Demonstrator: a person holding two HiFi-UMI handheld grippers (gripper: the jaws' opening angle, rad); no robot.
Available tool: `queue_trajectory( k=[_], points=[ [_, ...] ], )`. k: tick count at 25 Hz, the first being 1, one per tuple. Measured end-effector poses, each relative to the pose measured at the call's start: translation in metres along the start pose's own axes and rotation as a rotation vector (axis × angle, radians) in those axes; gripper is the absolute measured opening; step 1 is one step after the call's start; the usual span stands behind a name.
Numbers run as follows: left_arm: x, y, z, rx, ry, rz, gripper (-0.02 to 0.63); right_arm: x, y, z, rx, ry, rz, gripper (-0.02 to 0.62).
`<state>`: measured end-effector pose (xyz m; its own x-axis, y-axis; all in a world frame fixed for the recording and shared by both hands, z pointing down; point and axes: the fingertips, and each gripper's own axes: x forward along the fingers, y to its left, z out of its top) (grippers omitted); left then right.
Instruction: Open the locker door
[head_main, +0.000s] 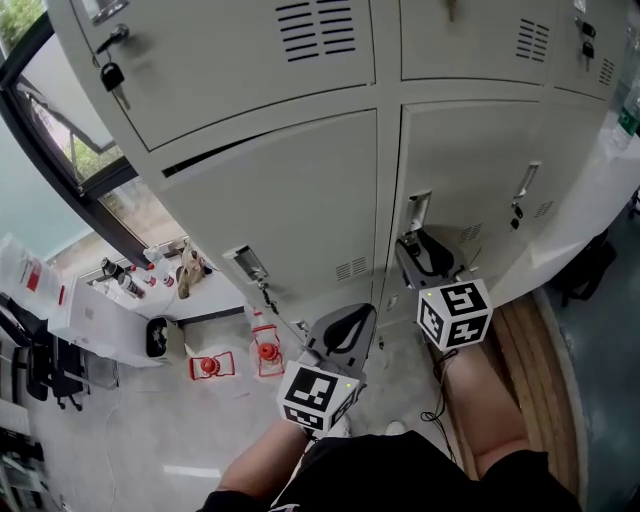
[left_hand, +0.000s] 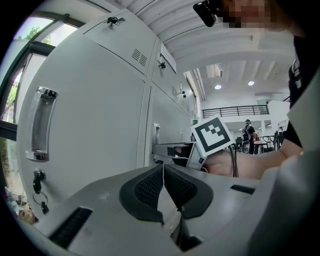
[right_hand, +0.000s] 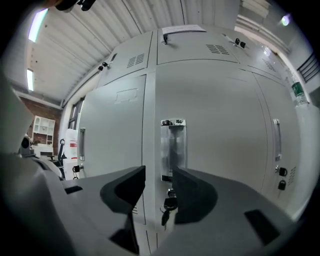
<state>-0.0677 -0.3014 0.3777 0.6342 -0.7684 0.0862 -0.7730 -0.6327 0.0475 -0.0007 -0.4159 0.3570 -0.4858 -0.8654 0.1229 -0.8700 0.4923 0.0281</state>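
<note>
— Grey metal lockers (head_main: 260, 190) fill the front. What else is around?
— A window (head_main: 60, 150) at left, and red bits (head_main: 268, 352) and a white box (head_main: 95, 320) on the floor (head_main: 150, 440).
— And the door (right_hand: 215, 140)?
— Lower row, closed. Its handle (right_hand: 172, 150) and key (right_hand: 169, 204) show between the right gripper's (right_hand: 159, 172) wide, empty fingers.
— The left gripper (left_hand: 163, 167)?
— Fingers pressed together on nothing, beside the neighbouring door. Only its view shows a railing (left_hand: 235, 111); only the head view shows the floor.
</note>
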Motion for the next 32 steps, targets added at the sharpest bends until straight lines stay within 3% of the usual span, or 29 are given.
queue_trajectory(
  k=[13, 17, 32],
  points=[
    [-0.010, 0.016, -0.004, -0.019, 0.002, -0.014, 0.021, 0.026, -0.001, 0.009, -0.096, 0.020, -0.107, 0.224],
    [-0.012, 0.019, -0.003, -0.027, -0.001, -0.008, 0.021, 0.028, -0.003, 0.010, -0.100, 0.024, -0.125, 0.173],
    [-0.009, 0.008, -0.001, -0.024, -0.008, -0.022, 0.021, 0.009, -0.001, 0.007, -0.045, 0.021, -0.048, 0.161]
  ],
)
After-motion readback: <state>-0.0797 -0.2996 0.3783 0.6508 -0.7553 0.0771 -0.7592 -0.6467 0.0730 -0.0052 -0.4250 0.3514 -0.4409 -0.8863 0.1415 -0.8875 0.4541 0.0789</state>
